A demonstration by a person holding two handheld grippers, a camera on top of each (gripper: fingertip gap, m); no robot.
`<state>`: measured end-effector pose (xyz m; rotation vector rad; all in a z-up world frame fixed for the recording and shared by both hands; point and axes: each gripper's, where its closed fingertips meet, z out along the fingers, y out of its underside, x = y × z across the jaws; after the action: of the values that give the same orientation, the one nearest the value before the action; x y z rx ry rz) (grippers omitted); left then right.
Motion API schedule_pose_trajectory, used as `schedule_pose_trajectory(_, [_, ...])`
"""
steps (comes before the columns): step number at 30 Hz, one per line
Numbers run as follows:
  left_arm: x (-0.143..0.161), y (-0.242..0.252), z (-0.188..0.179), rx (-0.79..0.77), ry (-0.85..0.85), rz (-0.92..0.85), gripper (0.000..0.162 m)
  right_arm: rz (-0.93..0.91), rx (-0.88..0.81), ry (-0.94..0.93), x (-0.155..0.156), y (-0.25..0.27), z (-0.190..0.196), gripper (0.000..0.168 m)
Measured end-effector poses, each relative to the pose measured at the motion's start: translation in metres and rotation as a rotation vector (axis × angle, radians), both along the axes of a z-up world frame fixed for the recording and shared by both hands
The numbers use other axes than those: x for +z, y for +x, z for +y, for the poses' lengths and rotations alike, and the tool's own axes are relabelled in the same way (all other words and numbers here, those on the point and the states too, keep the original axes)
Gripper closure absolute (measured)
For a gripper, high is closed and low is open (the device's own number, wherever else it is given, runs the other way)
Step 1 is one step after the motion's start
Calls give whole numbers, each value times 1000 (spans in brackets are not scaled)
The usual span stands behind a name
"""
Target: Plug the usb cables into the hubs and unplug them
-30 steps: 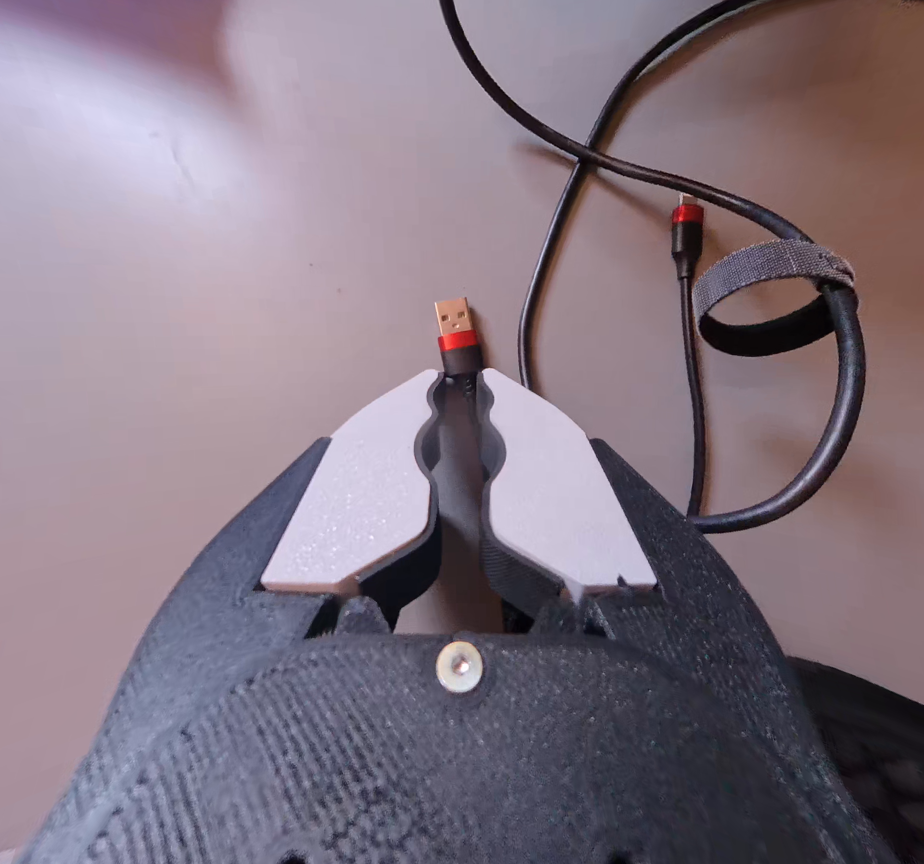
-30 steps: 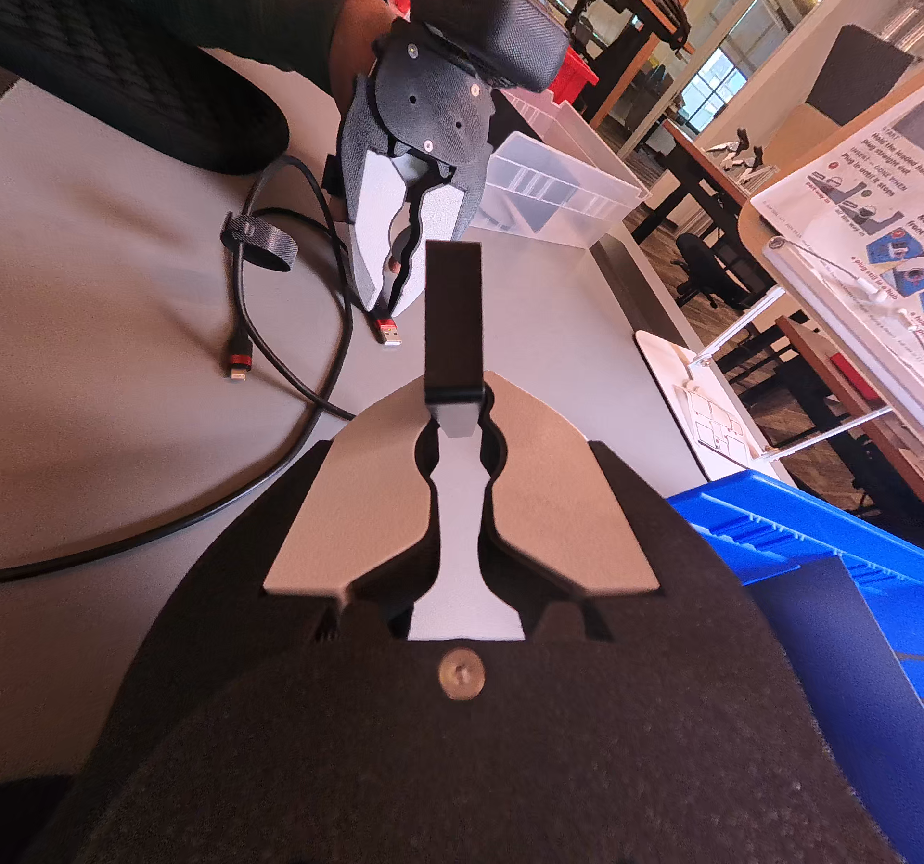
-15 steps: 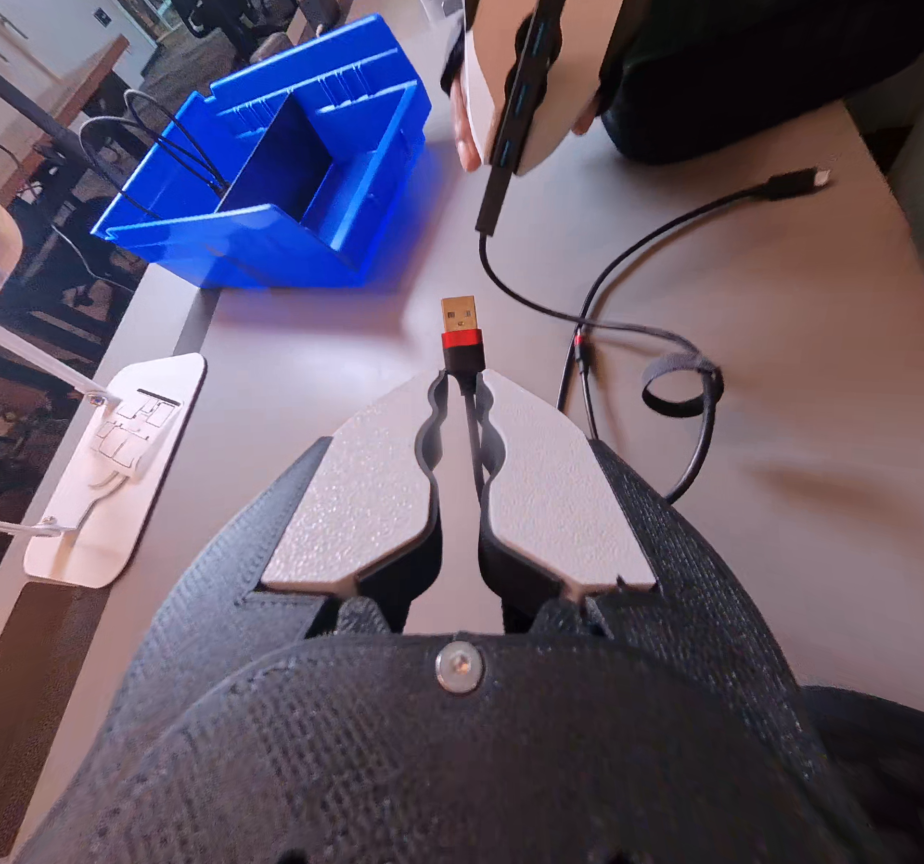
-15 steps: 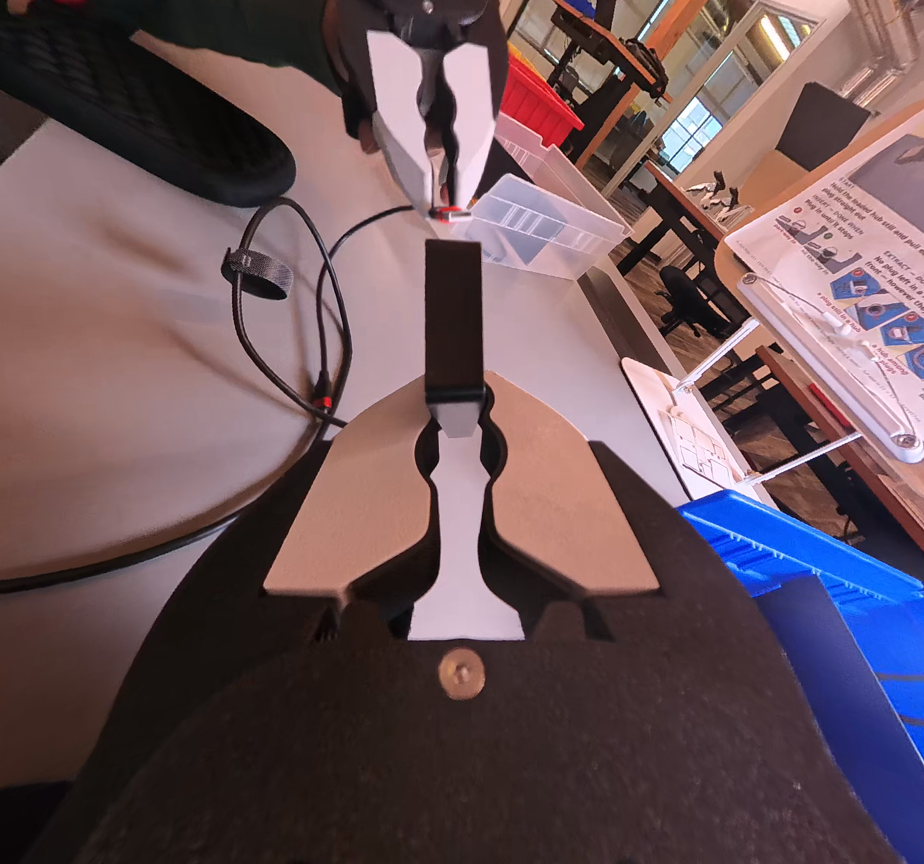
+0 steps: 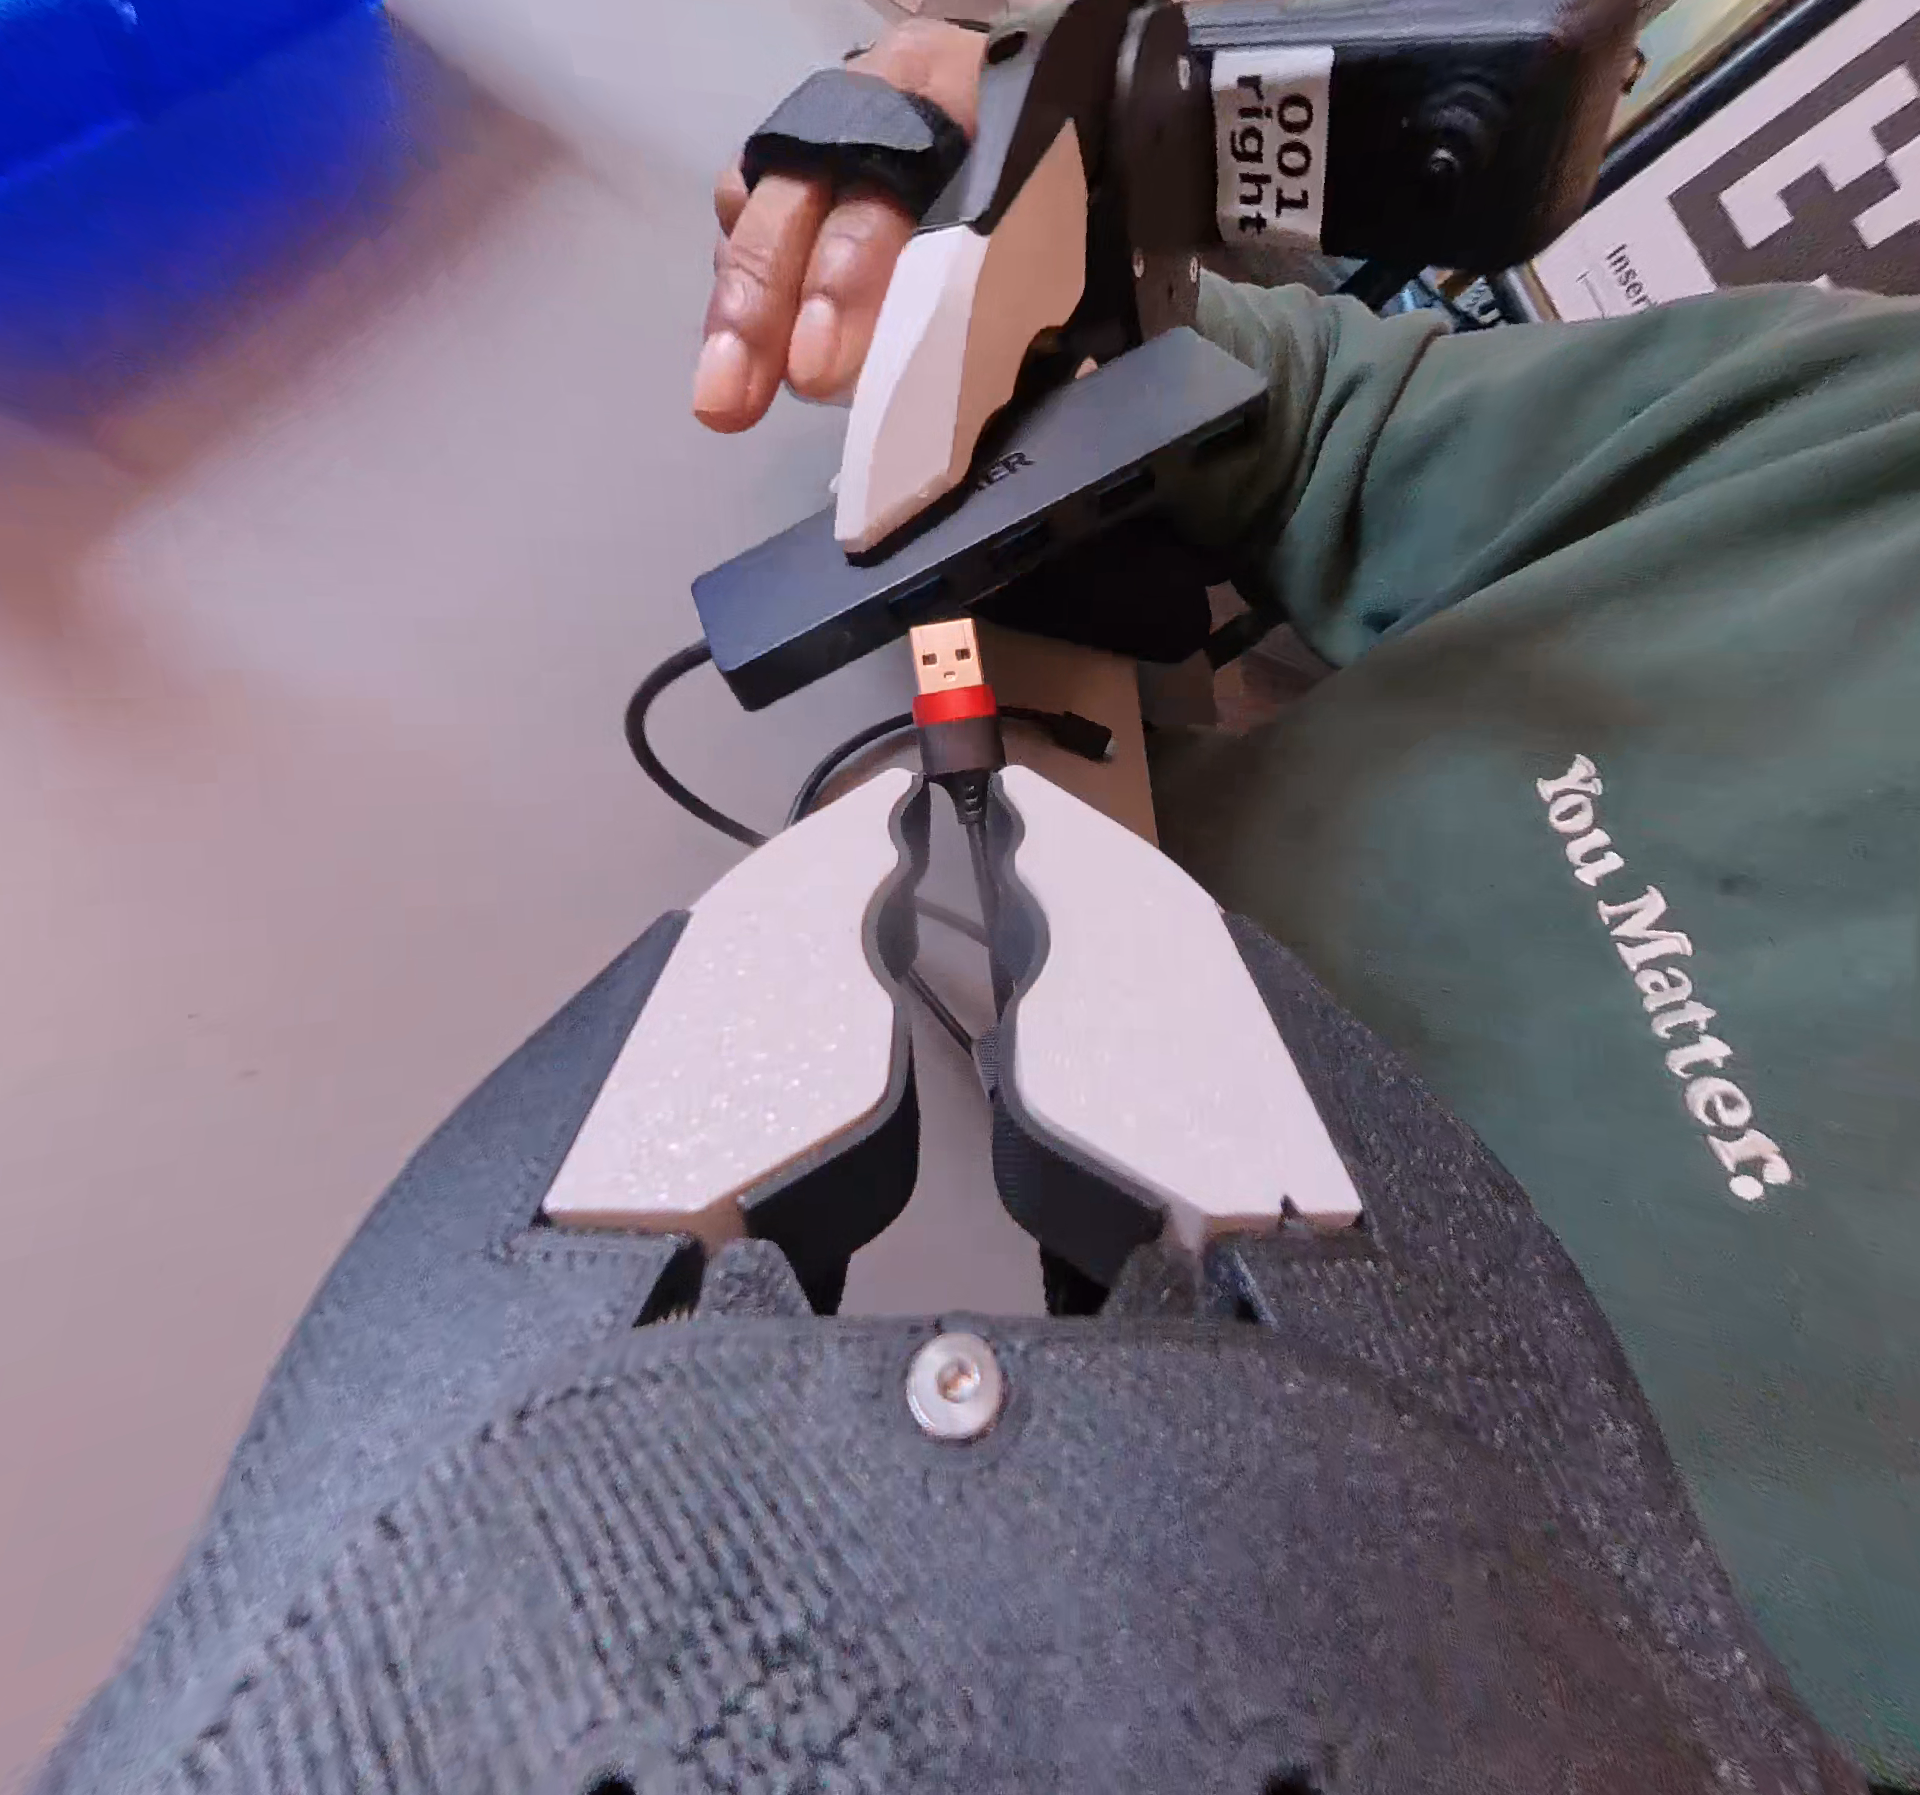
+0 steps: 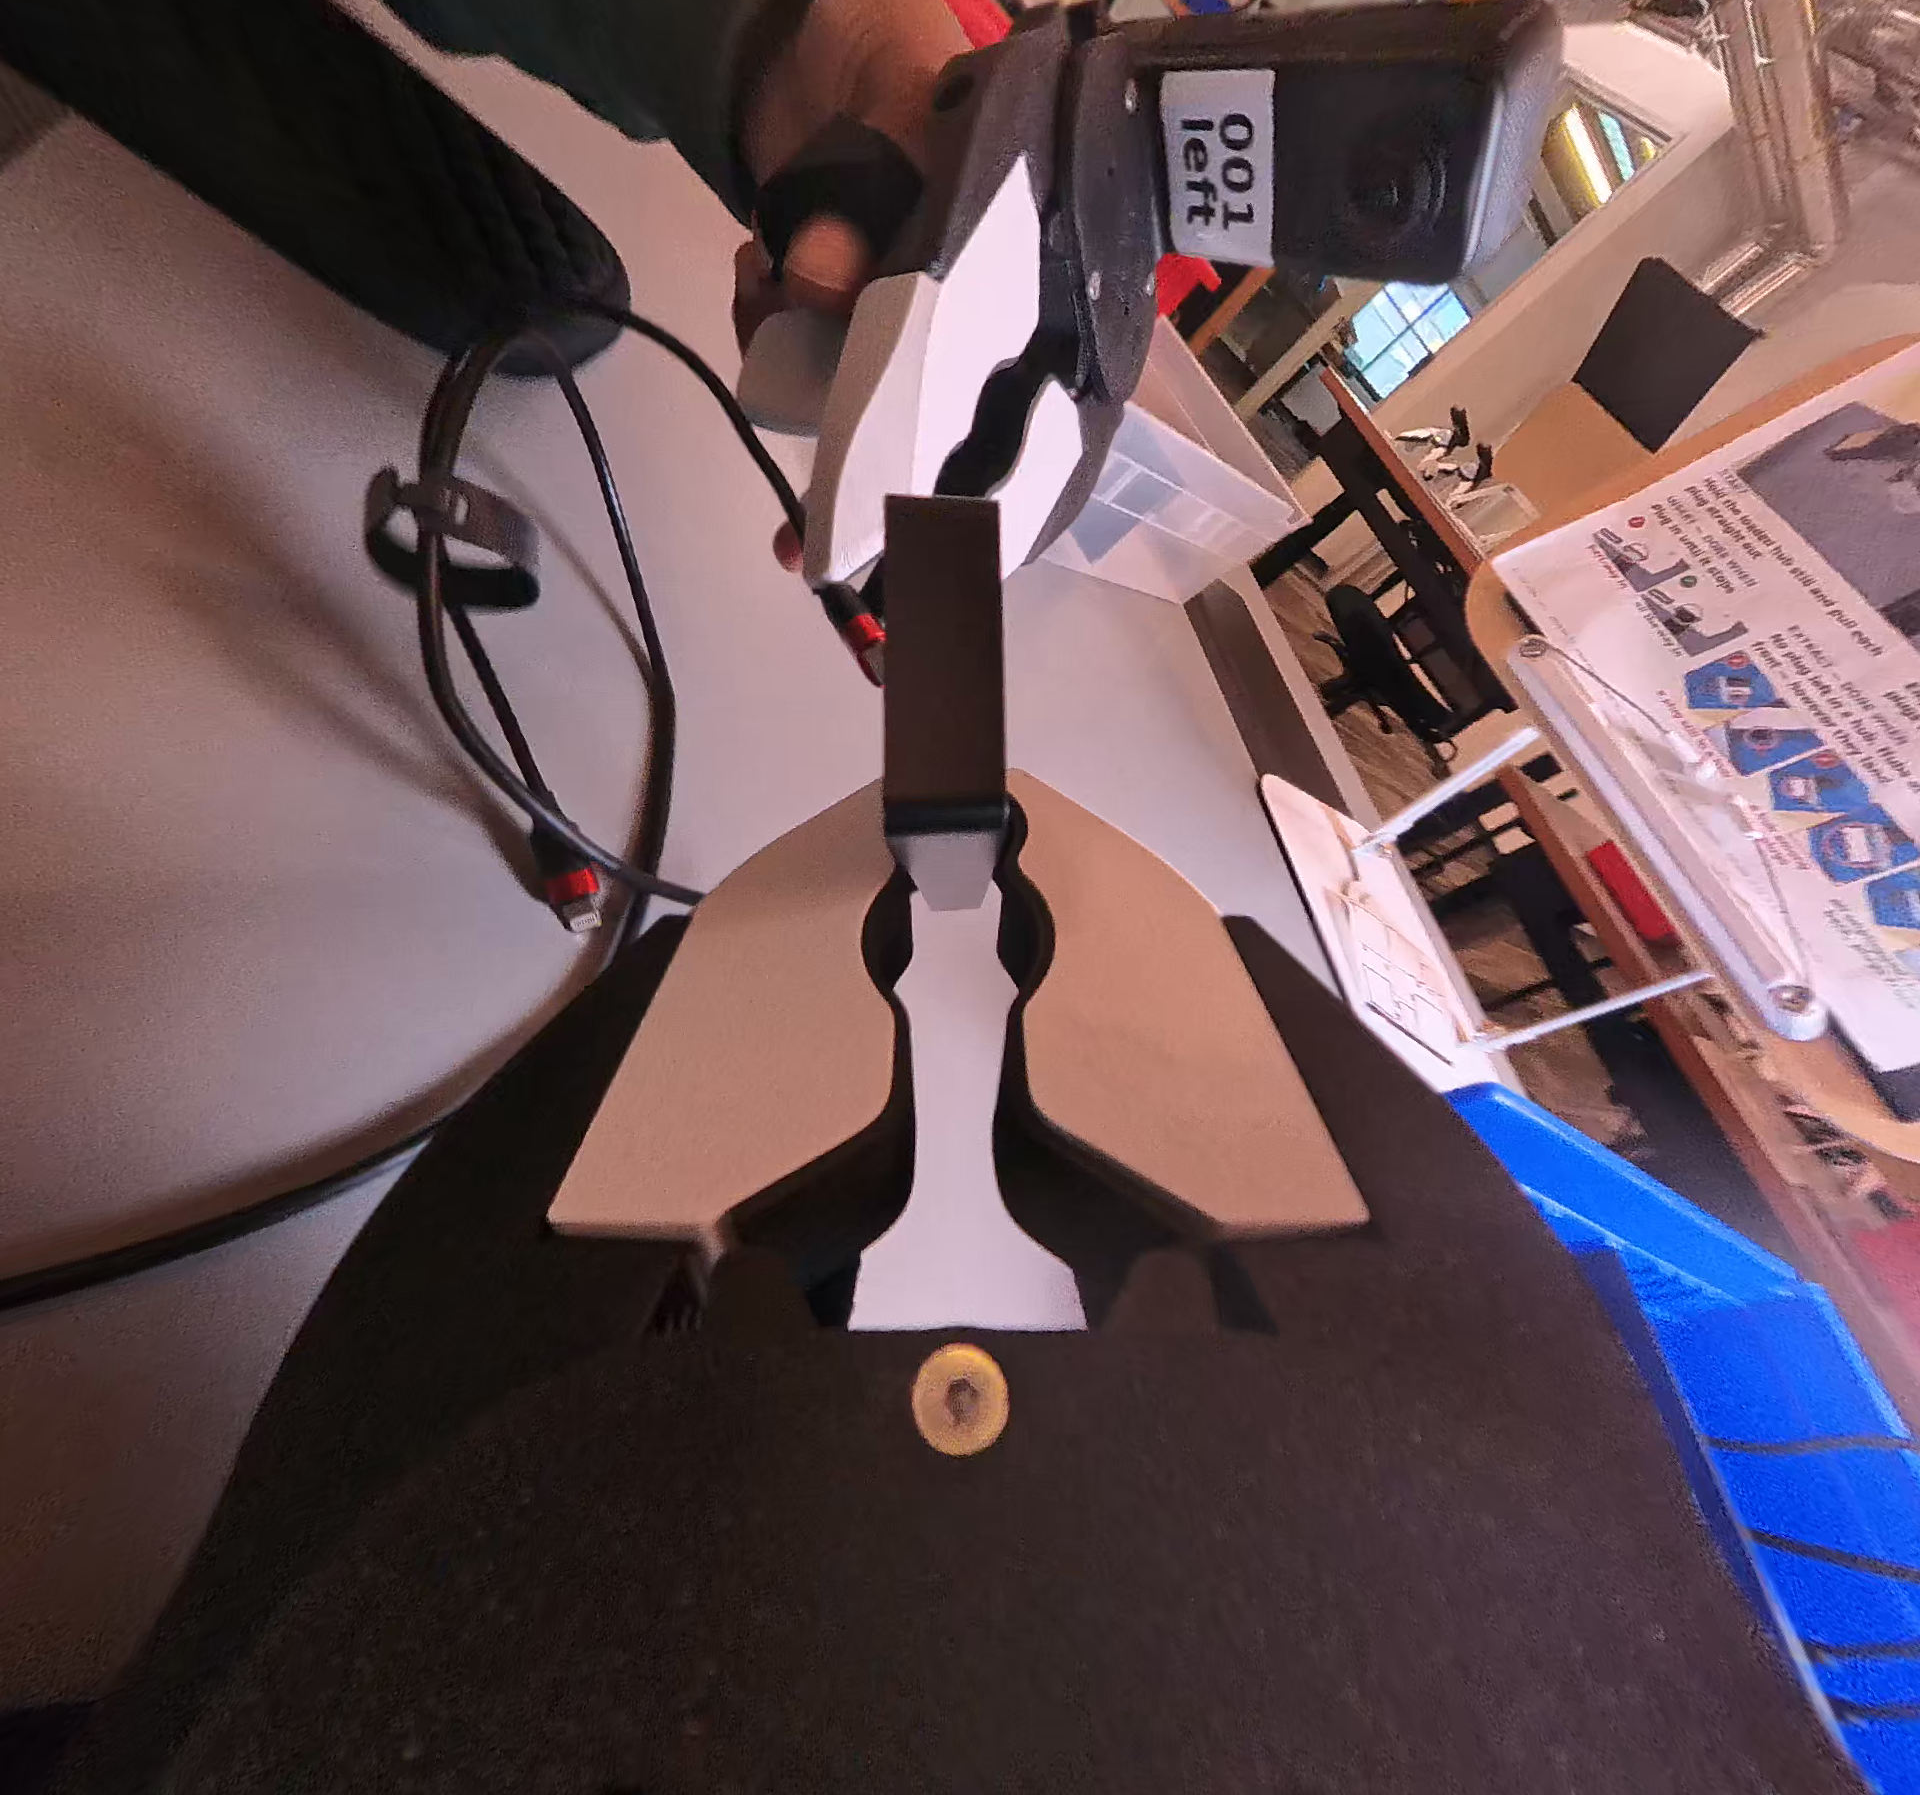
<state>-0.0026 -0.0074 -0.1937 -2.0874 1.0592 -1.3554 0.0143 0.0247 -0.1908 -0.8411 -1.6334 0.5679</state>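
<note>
USB plug point(image 5: 947, 656) now at hub point(image 5: 977, 524) port

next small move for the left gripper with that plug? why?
Probably ease the left gripper straight forward. Its USB plug sits with its metal tip right at a port on the side of the hub, which the right gripper grips, and looks roughly lined up but not yet seated.
</note>
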Motion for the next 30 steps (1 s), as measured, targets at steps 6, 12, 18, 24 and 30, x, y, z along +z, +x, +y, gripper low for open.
schedule_pose_trajectory(6, [-14,-6,1,-9,-89,32,152,-88,-10,208,-15,-3,-2,156])
schedule_pose_trajectory(12, [-24,-12,-5,-53,-100,126,152,-128,-21,380,-23,-10,-9,156])
schedule_pose_trajectory(18, [-33,-17,-9,-127,-105,245,156,-144,-16,447,-28,-14,-13,156])
schedule_pose_trajectory(24, [-38,-19,-13,-198,-92,332,156,-164,-8,490,-31,-16,-16,156])
schedule_pose_trajectory(30, [-41,-20,-10,-208,-93,373,156,-187,-14,543,-34,-15,-17,156])
